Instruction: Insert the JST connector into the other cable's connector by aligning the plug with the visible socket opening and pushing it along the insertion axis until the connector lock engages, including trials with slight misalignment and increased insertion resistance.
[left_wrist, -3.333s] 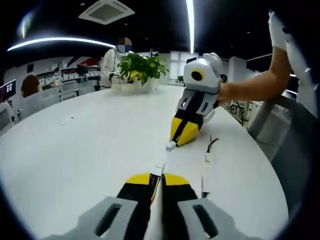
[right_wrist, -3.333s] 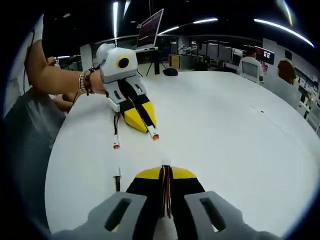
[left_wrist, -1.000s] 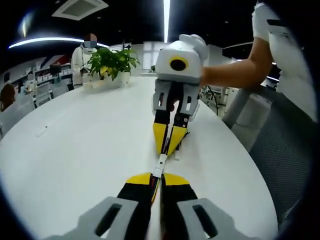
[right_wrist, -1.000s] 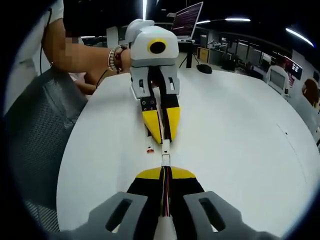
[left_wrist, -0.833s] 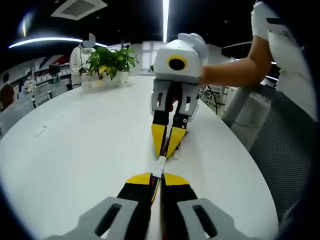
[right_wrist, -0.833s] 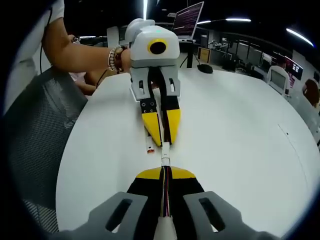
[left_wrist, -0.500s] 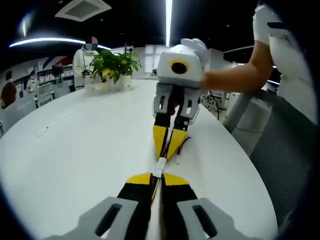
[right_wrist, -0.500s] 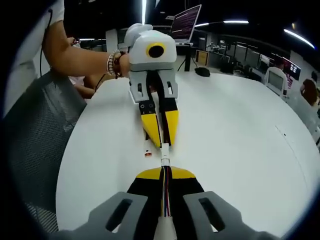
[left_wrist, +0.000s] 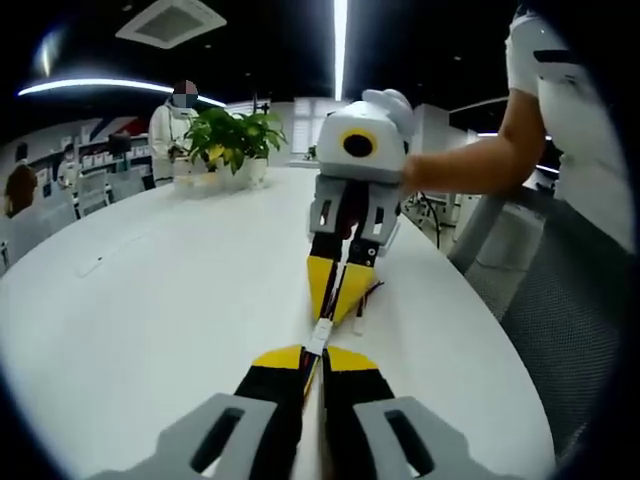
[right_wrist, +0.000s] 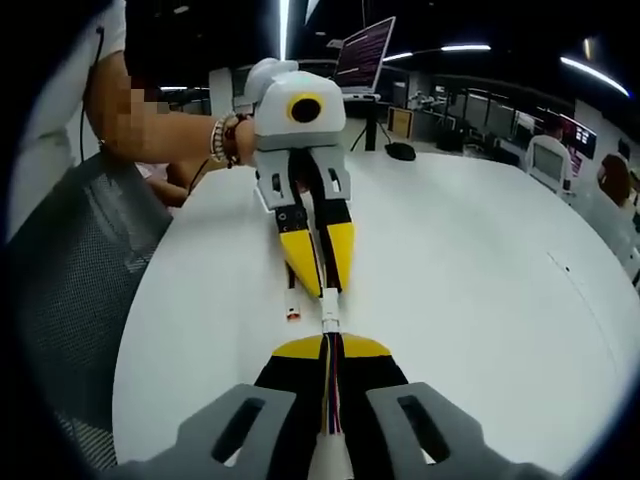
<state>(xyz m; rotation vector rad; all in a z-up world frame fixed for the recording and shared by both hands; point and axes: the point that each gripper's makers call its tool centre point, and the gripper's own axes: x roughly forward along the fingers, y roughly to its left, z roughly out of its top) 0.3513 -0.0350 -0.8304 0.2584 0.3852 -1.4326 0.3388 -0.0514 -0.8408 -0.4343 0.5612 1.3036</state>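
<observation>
White table (left_wrist: 150, 300); both jaws pinching cables, connectors (right_wrist: 328, 309) seemingly mated; right view: spare plug (right_wrist: 291, 312).

Left gripper (left_wrist: 312, 352): black jaws tipped yellow, grey brackets below; right gripper (right_wrist: 329, 342) the same, with a white housing carrying a yellow ring round a black lens where it shows in the left gripper view. Connector (right_wrist: 328, 307): white, trailing red, yellow and dark wires between the jaws; spare cable end (right_wrist: 291, 313): white with a red tip. Table (left_wrist: 150, 300): plain white; plant (left_wrist: 233, 135): green leaves in a white pot; chair (right_wrist: 60, 270): grey mesh; laptop screen (right_wrist: 362, 42): dark with purplish text.
</observation>
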